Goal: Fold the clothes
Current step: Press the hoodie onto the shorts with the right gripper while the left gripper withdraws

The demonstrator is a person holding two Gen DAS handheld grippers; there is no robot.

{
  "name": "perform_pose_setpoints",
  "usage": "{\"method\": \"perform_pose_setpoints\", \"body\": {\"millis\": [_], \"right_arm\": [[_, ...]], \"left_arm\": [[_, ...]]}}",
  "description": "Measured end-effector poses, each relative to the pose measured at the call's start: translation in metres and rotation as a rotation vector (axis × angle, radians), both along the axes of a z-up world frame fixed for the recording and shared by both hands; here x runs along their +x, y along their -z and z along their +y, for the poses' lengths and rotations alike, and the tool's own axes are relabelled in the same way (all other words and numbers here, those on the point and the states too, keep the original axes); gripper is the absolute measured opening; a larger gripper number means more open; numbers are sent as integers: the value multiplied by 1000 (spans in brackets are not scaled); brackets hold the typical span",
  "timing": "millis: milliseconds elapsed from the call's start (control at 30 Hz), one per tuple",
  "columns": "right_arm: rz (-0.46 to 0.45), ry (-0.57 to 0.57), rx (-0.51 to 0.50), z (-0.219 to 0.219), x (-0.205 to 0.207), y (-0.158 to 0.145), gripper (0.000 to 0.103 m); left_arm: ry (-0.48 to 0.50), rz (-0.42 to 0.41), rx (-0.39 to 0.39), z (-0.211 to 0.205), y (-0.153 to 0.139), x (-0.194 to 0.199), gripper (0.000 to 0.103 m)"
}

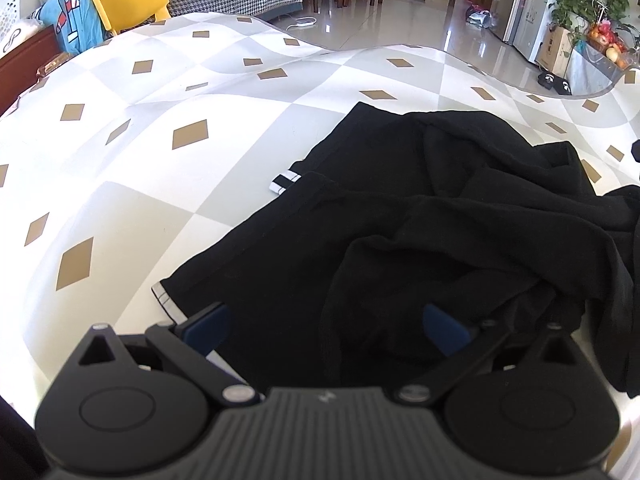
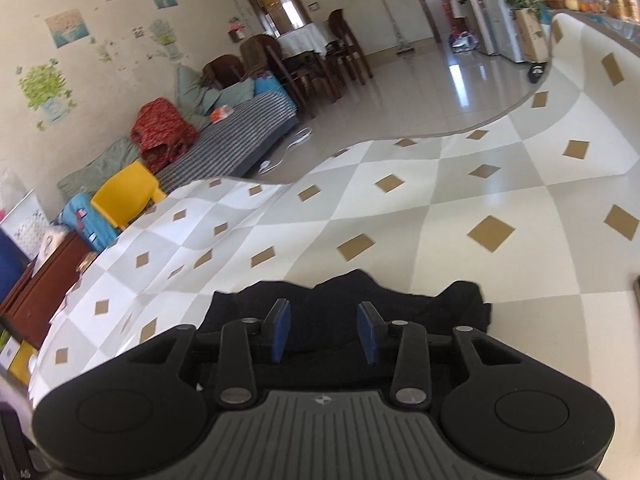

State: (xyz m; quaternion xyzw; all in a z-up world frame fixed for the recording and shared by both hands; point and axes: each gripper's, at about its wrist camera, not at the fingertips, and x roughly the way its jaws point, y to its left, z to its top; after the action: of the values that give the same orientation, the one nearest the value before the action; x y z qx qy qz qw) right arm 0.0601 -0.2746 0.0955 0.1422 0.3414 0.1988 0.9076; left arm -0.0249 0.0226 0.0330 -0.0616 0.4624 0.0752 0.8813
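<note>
Left hand-held gripper (image 1: 326, 330) wide over crumpled black garment (image 1: 420, 208); right hand-held gripper (image 2: 324, 334) narrower, empty.
Garment rumpled on counter (image 1: 160, 168): spreading or mid-fold, unclear.

A glossy pale tiled floor (image 2: 424, 92) reflects bright daylight; a cream wall with flower and plant stickers (image 2: 68, 28) runs behind a grey striped sofa piled with cushions (image 2: 248, 128); a yellow plastic chair (image 2: 128, 196) stands near it; dark wooden dining chairs (image 2: 344, 48) ring a white-clothed table; a leafy green potted plant (image 1: 592, 0) tops a white cabinet.
</note>
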Motion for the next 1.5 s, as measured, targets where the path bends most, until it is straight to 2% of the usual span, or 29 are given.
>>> {"method": "perform_pose_setpoints", "body": {"millis": [233,400,667,800,833,900,1000,1100,1300,1500], "right_arm": [[10,-209,-92,44,-7,18,41],[-8,-314,-149,66,-14,27,44],[-61,-436,-300,97,-28,44,45],[-101,-447,-345,102,-33,48,43],[-107,-450,-351,102,-34,48,38],[-119,-456,-365,103,-36,49,19],[-143,-464,-383,102,-40,46,8],[-167,-465,-376,96,-45,38,7],[-223,-371,-322,72,-55,12,7],[-225,-300,-318,55,-69,-4,7]], "left_arm": [[-31,7,-6,7,4,1,103],[-54,11,-13,12,7,2,103],[-61,12,-25,16,10,3,103],[-64,10,-29,17,10,2,103],[-65,9,-28,17,9,2,103],[-69,5,-27,18,8,1,103],[-81,-5,-30,19,5,1,103],[-93,-16,-28,21,1,-1,103],[-120,-52,-25,26,-13,-5,103],[-144,-105,-36,35,-33,-6,103]]}}
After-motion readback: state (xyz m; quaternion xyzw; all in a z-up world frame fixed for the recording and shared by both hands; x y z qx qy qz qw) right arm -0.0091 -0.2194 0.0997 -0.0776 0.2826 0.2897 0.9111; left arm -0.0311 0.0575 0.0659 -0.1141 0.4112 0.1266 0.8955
